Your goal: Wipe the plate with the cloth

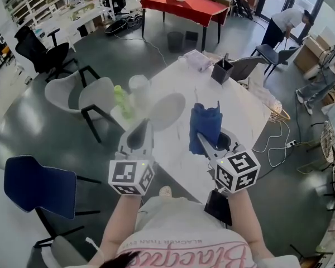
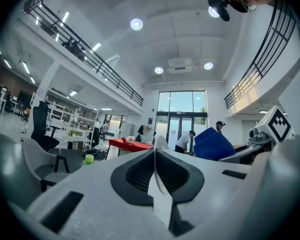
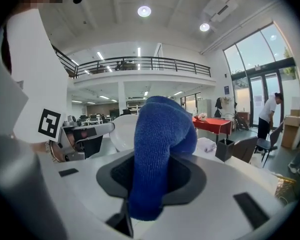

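Note:
The white plate (image 1: 168, 110) is lifted over the white table (image 1: 251, 113), its rim clamped in my left gripper (image 1: 140, 133). Seen from the left gripper view, the plate (image 2: 156, 165) stands edge-on between the shut jaws of the left gripper (image 2: 157, 176). My right gripper (image 1: 204, 143) is shut on a blue cloth (image 1: 206, 121), which stands bunched up just right of the plate. In the right gripper view the cloth (image 3: 157, 154) fills the jaws of the right gripper (image 3: 149, 186), and the plate (image 3: 124, 131) shows behind it to the left. Cloth and plate are close but apart.
On the table's left part stand a green bottle (image 1: 121, 100) and a clear cup (image 1: 138, 84). A black pen holder (image 1: 221, 71) and a white folded cloth (image 1: 197, 60) sit at the far end. A white chair (image 1: 95, 96) and a blue chair (image 1: 39, 186) are to the left.

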`<state>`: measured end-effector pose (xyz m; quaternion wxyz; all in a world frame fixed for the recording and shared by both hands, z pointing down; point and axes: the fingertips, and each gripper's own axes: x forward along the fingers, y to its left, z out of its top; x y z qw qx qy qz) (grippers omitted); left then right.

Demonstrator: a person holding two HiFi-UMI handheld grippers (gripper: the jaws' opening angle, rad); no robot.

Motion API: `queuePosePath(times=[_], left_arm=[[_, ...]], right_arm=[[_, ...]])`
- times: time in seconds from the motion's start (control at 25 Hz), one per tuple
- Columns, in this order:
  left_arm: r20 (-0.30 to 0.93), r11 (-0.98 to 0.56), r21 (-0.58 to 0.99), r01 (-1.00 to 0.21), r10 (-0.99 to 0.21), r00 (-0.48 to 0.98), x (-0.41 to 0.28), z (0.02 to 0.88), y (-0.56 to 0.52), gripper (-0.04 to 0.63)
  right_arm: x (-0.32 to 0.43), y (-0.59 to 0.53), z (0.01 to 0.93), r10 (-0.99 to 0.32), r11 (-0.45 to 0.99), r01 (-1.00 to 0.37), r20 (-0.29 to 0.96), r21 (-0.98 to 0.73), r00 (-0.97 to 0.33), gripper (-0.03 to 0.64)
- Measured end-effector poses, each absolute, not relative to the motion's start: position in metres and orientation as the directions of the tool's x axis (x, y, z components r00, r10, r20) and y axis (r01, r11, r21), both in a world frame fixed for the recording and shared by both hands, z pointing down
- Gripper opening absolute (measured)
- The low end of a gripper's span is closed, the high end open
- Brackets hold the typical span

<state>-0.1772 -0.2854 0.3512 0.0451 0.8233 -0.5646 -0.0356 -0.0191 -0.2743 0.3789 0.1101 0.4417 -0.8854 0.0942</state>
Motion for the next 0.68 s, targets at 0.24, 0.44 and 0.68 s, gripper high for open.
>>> queuePosePath(times=[0.24, 0.44, 0.68], left_arm=[[-0.016, -0.357, 0.127, -0.925, -0.933, 0.358, -0.174, 0.35, -0.285, 0.013], [-0.019, -0.361, 0.132, -0.923, -0.932, 0.362, -0.169, 0.35, -0.285, 0.013], [-0.017, -0.369, 0.125, -0.921, -0.929, 0.37, -0.164, 0.349, -0.284, 0.014]], right_arm=[[-0.014, -0.274, 0.378, -0.787, 0.565, -0.823, 0.261, -0.056, -0.559, 0.117], [-0.008, -0.275, 0.38, -0.802, 0.546, -0.835, 0.252, -0.061, -0.542, 0.117], [-0.003, -0.277, 0.377, -0.82, 0.523, -0.848, 0.225, -0.084, -0.527, 0.117]])
